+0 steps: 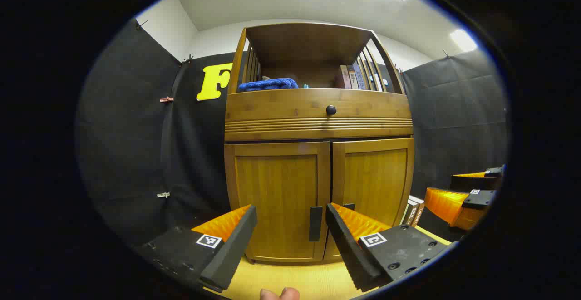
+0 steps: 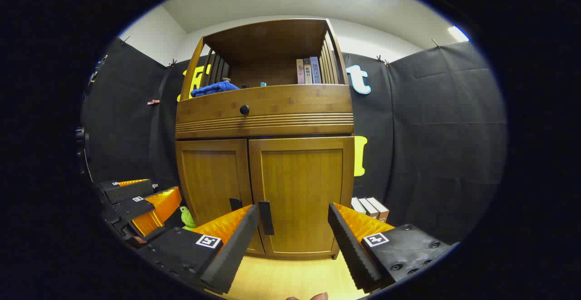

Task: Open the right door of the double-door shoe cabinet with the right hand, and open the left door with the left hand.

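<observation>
1. Both pictures are bright and sharp.
2. White ceiling lights [image 1: 463,40] glare at the top right.
3. The cabinet [image 2: 265,109] bulges and bends near the round edges.
4. Its top shelf looks shadowy.

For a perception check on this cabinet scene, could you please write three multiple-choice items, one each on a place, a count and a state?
1. Where does the blue cloth lie?
A. On the cabinet's open top shelf
B. On the floor
C. On the left door handle

2. How many round knobs does the drawer front carry?
A. None
B. One
C. Three

3. In what state are the two cabinet doors?
A. Both shut
B. Left open
C. Both open

Answers:
1. A, it rests behind the shelf's front rail.
2. B, a single dark knob sits at mid-front.
3. A, the left door and right door lie flush, and the left gripper and right gripper are open, short of the handles.
</observation>
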`<state>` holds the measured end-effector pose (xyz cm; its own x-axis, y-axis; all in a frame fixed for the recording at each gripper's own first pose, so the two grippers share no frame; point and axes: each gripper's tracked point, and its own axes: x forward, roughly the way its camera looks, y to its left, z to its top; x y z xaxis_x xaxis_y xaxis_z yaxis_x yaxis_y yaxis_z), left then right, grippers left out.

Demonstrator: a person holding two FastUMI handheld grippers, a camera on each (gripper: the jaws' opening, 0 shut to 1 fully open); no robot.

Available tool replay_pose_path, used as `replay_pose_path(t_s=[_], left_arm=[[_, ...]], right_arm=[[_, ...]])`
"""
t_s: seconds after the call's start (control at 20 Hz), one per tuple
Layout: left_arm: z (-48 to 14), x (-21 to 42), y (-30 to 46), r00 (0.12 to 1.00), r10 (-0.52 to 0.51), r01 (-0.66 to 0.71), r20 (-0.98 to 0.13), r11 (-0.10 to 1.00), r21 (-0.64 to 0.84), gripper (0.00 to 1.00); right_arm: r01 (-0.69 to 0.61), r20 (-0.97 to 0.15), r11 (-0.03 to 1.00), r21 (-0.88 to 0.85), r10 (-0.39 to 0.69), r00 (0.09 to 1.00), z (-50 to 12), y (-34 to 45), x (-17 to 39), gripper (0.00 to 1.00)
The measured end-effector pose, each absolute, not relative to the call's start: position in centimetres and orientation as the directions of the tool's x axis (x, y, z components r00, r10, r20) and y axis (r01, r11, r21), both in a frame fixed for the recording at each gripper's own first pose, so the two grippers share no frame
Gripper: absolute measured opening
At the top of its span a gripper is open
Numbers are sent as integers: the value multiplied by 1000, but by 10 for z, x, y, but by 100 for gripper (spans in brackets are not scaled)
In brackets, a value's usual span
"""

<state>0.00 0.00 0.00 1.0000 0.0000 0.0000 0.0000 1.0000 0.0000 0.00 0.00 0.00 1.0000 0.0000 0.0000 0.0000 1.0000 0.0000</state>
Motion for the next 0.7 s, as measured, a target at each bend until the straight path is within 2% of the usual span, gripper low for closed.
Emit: replay_pose_path(t_s=[0.4, 0.7], left_arm=[[-1, 4, 5, 1000, -6, 6, -8, 1000, 4, 96], [1, 6, 11, 1000, -3, 3, -1, 1000, -2, 96]], right_arm=[[12, -4, 1000, 6, -12, 1000, -1, 1, 1, 99], [10, -3, 1000, 1, -10, 1000, -2, 5, 2, 97]])
